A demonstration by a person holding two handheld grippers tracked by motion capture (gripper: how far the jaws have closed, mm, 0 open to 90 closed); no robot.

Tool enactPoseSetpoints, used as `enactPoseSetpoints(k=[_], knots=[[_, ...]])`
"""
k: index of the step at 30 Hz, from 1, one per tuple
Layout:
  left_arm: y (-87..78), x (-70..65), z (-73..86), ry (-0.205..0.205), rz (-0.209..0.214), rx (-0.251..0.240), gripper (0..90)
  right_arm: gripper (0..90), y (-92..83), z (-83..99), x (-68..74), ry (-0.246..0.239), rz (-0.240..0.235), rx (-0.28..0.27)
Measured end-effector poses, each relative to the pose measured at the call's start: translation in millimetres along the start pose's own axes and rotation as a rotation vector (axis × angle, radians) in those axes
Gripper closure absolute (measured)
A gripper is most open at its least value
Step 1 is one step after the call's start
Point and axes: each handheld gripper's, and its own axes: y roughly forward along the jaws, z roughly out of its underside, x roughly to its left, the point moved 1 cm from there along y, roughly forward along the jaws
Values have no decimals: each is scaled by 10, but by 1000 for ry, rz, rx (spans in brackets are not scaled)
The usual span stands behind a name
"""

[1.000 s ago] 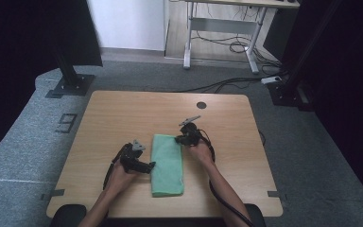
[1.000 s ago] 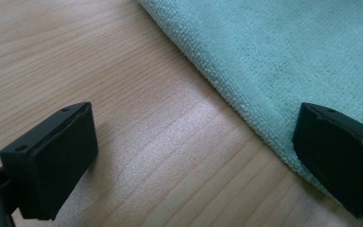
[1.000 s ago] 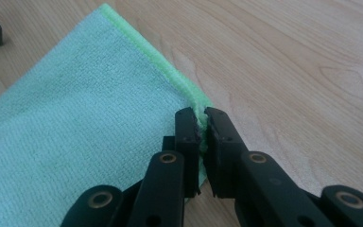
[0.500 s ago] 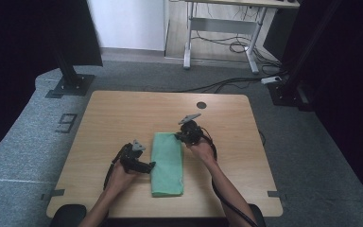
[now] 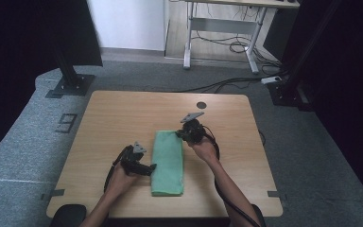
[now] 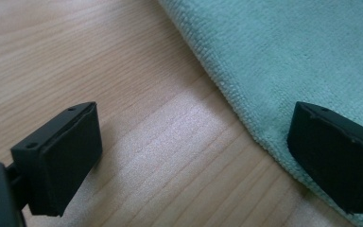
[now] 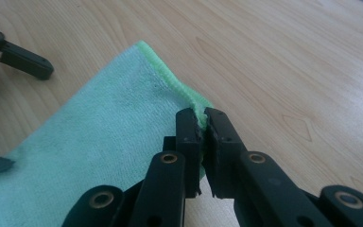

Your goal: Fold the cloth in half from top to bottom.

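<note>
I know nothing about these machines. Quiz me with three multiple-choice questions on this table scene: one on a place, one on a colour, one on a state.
1. Where does the right claw grip the towel?
A. at its far right corner
B. at its middle
C. at its near left corner

2. What colour is the towel?
A. red
B. light green
C. black

3. How do the left claw's jaws stand?
A. clamped on the towel
B. shut on nothing
C. wide open

Answers: 1 A, the right gripper view shows the corner edge pinched between its jaws. 2 B, it shows light green in every view. 3 C, bare table shows between them.
</note>
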Motion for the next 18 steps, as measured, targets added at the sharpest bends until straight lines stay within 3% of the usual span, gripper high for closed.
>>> enactPoseSetpoints(k=[18], knots=[[12,1,7,-6,-9,-4,14,844,-536,50,328,-75,-69,-75]])
